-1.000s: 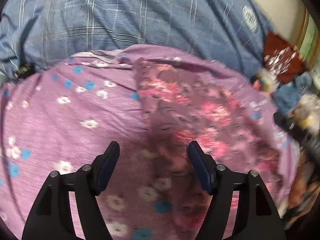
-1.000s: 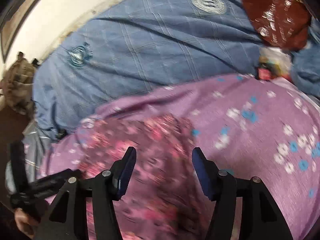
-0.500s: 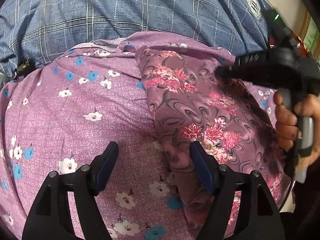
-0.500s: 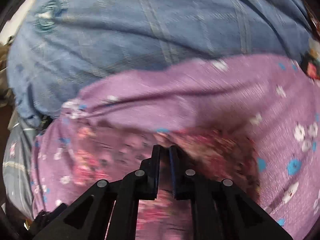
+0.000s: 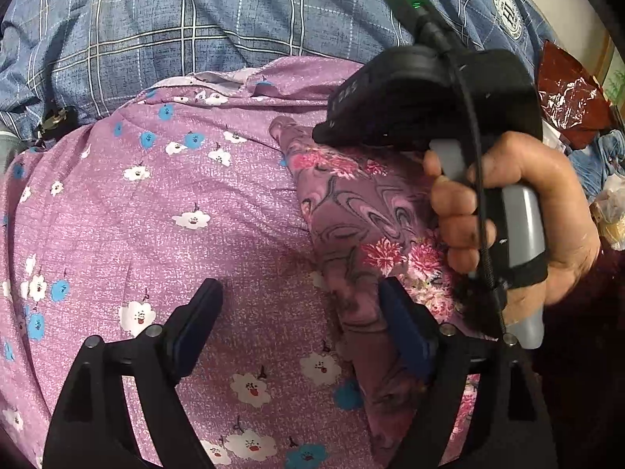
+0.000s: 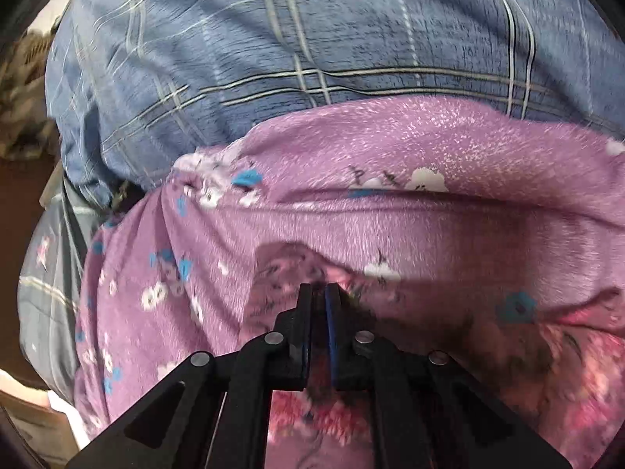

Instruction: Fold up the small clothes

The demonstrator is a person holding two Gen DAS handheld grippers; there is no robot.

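The right gripper is clenched on the edge of the dark flowery cloth at the middle bottom of its frame. The left gripper has just been opening wider, nothing pinched; the cloth lies right of center, on the purple flower sheet.
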